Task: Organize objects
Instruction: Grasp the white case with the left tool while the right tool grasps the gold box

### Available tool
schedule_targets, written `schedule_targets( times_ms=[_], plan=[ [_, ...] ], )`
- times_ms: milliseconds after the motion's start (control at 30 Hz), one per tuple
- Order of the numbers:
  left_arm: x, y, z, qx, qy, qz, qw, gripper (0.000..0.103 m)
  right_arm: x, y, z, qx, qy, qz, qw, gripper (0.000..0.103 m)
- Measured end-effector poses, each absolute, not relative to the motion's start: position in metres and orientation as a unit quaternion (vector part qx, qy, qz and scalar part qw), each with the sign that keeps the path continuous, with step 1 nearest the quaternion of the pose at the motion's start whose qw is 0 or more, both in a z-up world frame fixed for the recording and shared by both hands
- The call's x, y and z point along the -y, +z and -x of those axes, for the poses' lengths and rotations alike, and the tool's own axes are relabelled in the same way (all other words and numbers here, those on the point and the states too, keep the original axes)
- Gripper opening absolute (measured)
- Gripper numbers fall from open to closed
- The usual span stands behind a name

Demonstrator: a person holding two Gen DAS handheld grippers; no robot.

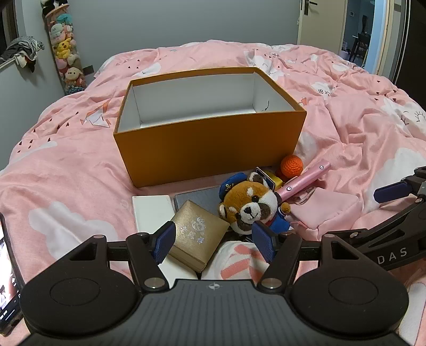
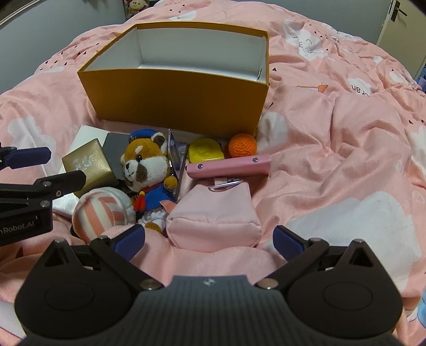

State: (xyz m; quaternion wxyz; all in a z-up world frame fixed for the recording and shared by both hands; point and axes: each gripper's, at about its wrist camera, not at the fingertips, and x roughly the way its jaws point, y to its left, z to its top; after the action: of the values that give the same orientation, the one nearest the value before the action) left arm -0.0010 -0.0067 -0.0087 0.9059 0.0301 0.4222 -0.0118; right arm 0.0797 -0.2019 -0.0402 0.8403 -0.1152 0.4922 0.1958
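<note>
An empty orange box [image 1: 210,138] [image 2: 175,98] stands on the pink bed. In front of it lies a pile: a gold box [image 1: 198,231] [image 2: 89,165], a red panda plush [image 1: 253,205] [image 2: 149,167], a pink pouch [image 1: 327,210] [image 2: 215,215], a pink stick [image 1: 306,181] [image 2: 229,165], an orange ball [image 1: 292,165] [image 2: 242,145], a yellow case [image 2: 205,153] and a striped ball [image 1: 239,262] [image 2: 102,213]. My left gripper [image 1: 214,241] is open, its fingers either side of the gold box. My right gripper [image 2: 209,241] is open just before the pouch.
A white box [image 1: 153,213] and a grey flat box [image 1: 198,198] lie under the pile. A phone [image 1: 8,279] is at the left edge. The pink duvet [image 1: 66,170] is rumpled. Plush toys hang on the wall [image 1: 65,50]; a door [image 1: 319,21] is far right.
</note>
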Motion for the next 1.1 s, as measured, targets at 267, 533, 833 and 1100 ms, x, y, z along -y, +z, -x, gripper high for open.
schedule_targets(
  times_ms=[267,533,833,1100],
  plan=[
    [0.006,-0.009,0.001,-0.423,-0.013,-0.031,0.906,0.077,0.202,-0.040,-0.080,-0.492,0.196,0.115,0.840,0.102],
    [-0.015,-0.001,-0.001,-0.436,-0.016,-0.013,0.900,0.077,0.201,-0.039,-0.081,-0.493,0.208,0.111,0.838,0.102],
    [-0.060,0.001,-0.009,-0.458,0.029,0.044,0.887,0.068,0.163,-0.021,-0.094,-0.432,0.334,0.145,0.825,0.086],
    [-0.074,-0.021,-0.019,-0.497,0.039,0.070,0.864,0.062,0.102,-0.041,-0.107,-0.454,0.444,0.174,0.753,0.077]
  ],
)
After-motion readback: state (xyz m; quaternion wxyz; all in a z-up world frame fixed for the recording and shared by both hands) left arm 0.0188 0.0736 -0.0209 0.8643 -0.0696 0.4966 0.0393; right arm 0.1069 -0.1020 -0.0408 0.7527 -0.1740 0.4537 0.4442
